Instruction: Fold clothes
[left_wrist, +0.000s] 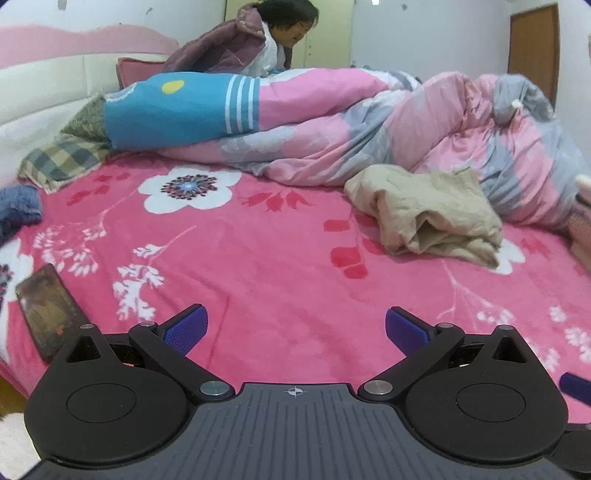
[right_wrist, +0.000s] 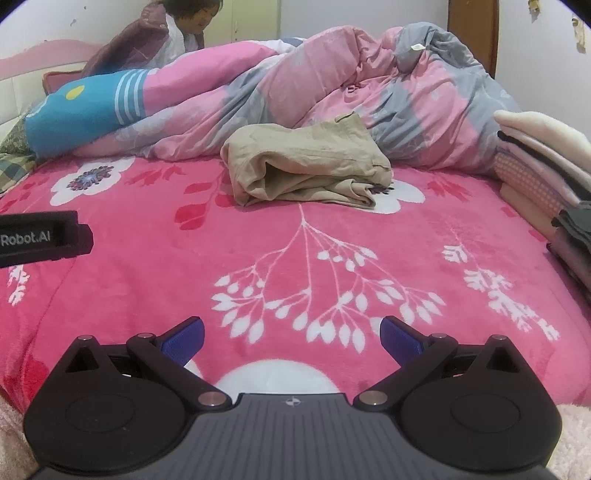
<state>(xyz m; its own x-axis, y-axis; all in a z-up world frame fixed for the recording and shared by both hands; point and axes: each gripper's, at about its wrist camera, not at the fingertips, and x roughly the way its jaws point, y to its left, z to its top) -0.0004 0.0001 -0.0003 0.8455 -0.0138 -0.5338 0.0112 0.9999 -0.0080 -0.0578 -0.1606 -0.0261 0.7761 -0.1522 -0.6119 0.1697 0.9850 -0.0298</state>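
Bare pink blanket (right_wrist: 258, 251) fronts beige garment (right_wrist: 306, 166); both grippers (left_wrist: 296, 326) (right_wrist: 291, 334) spread, seemingly empty.

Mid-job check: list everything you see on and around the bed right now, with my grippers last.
beige garment: one, tan, crumpled mid-bed against the duvet
duvet: one, pink, grey and blue, bunched along the far side
blanket: one, pink floral, covering the bed
folded stack: one pile, cream, pink and dark, right edge
phone: one, dark, left edge
blue cloth: one, far left
plaid pillow: one, green check, by the headboard
person: one, behind the duvet
left gripper: open, empty
right gripper: open, empty
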